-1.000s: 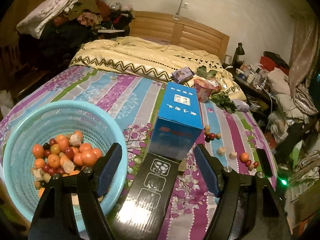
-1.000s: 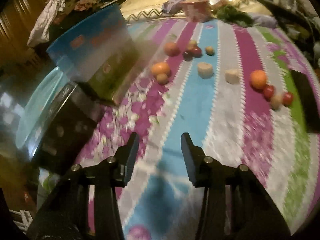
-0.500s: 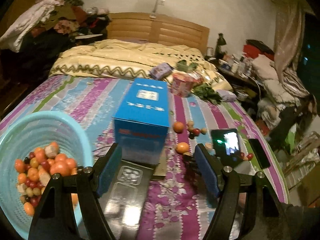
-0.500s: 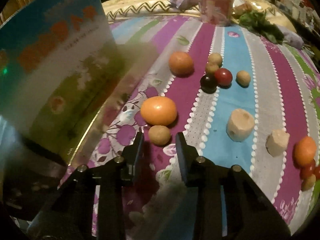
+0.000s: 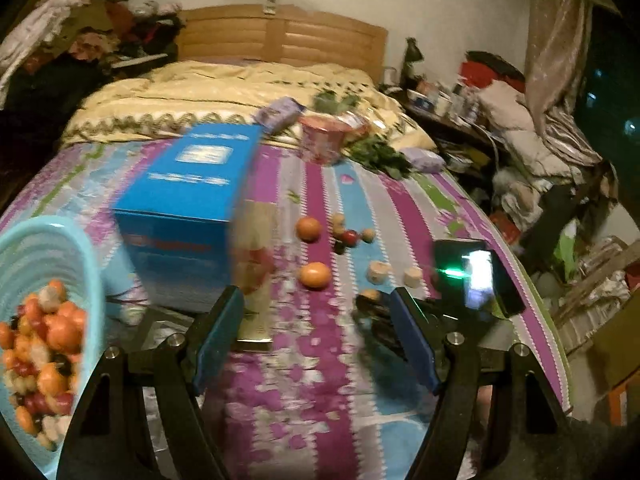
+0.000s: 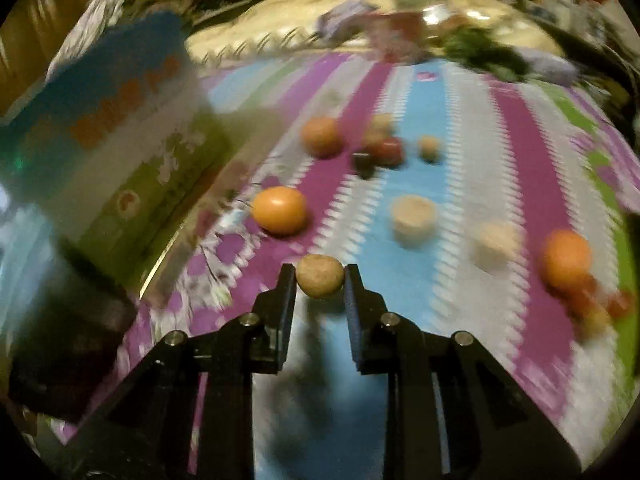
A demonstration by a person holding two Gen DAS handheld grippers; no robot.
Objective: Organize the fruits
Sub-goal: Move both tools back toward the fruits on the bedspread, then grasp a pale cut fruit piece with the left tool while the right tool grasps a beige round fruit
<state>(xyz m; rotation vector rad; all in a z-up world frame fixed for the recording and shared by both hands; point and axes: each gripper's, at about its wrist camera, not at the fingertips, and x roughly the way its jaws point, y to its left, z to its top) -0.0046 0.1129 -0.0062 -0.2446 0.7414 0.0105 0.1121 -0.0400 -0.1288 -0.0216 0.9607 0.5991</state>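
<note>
A small brown round fruit [image 6: 320,286] lies on the striped bedspread, and my right gripper [image 6: 319,276] is shut on it, a pad pressed to each side. Just beyond it sits an orange [image 6: 280,210]. Further out lie another orange [image 6: 322,136], a cluster of small fruits [image 6: 384,148], two pale chunks [image 6: 414,214] and a third orange [image 6: 566,258]. My left gripper [image 5: 316,300] hangs open over the bedspread with nothing between its fingers. The turquoise basket [image 5: 86,264], holding several fruits [image 5: 40,352], is at that view's left edge.
A blue carton [image 5: 188,200] stands on a black box [image 6: 68,344] between the basket and the loose fruit. A pink cup [image 5: 326,140] and leafy greens [image 5: 380,156] lie further up the bed. A flat black object [image 5: 508,292] lies near the bed's right edge.
My right gripper has moved in on the small brown fruit and shut on it. My left gripper has swung right, so the basket has slid to its view's left edge.
</note>
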